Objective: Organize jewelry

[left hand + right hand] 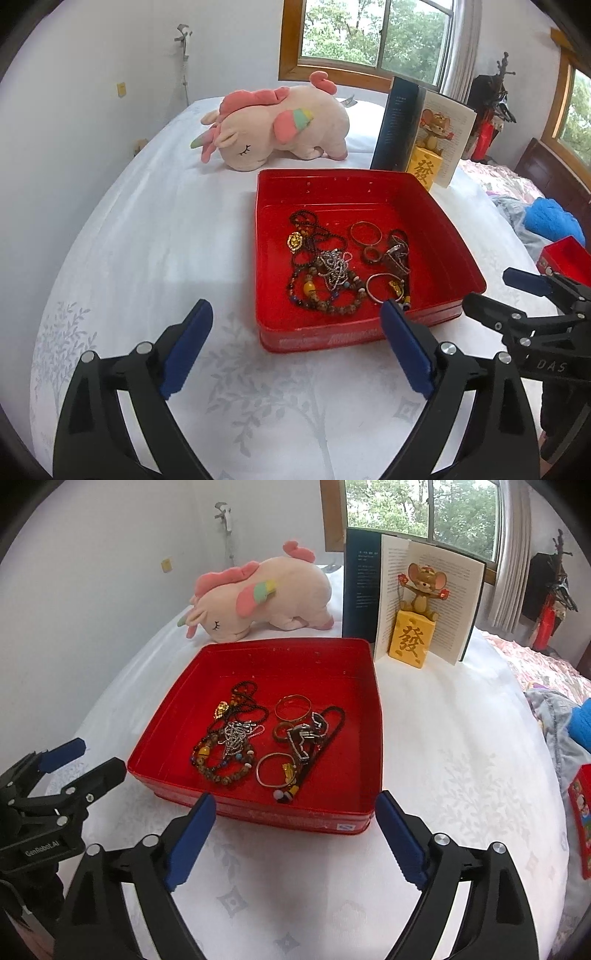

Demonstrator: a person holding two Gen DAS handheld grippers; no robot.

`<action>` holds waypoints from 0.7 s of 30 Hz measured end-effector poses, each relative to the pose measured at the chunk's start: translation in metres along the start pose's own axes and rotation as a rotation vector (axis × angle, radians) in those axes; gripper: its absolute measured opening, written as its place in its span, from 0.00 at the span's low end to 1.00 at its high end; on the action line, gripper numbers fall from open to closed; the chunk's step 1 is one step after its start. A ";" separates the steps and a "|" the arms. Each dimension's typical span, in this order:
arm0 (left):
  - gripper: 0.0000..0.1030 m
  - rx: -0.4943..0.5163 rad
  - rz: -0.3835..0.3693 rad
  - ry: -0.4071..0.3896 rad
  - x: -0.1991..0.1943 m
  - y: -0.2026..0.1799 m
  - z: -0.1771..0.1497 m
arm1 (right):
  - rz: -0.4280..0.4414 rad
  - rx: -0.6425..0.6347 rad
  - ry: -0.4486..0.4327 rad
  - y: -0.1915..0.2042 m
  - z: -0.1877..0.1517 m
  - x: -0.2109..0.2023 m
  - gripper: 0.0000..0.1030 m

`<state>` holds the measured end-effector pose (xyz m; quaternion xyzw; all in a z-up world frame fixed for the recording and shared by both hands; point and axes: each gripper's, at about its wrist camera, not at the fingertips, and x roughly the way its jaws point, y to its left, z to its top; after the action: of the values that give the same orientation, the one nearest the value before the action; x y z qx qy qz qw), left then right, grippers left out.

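1. The red tin tray (373, 716) sits on the white patterned cloth (461, 768) at the centre of the right wrist view, in the centre-right of the left wrist view.
2. The jewelry lies loose on the tray floor: a tangle of beaded necklaces (225, 746) with a silver chain (236, 738) at centre left, a gold bangle (293, 708) above centre, a silver bangle (275, 770) lower down, and a dark cord with metal links (314, 734) to the right.
3. The left gripper (295, 347) stands wide with nothing between its pads, low in its frame, before the tray's near wall.
4. The right gripper (295, 834) is likewise wide and holds nothing, at the bottom centre of its frame.
5. Judgement: no piece is lifted yet, so the step in hand is choosing 1 item.
6. Advice: start with a free-lying bangle, not the tangle; narrow the pads over its rim from above.
7. Risk: the chain may drag the beads along; the other gripper could steady the tray wall.
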<state>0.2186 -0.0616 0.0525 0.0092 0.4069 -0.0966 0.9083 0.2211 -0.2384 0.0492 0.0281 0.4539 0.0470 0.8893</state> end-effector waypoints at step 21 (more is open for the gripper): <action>0.94 -0.003 0.085 0.017 -0.002 0.003 -0.020 | -0.010 0.006 0.014 -0.003 -0.021 -0.009 0.91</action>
<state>0.2030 -0.0564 0.0403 0.0259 0.4141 -0.0574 0.9080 0.1992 -0.2423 0.0434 0.0282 0.4606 0.0414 0.8862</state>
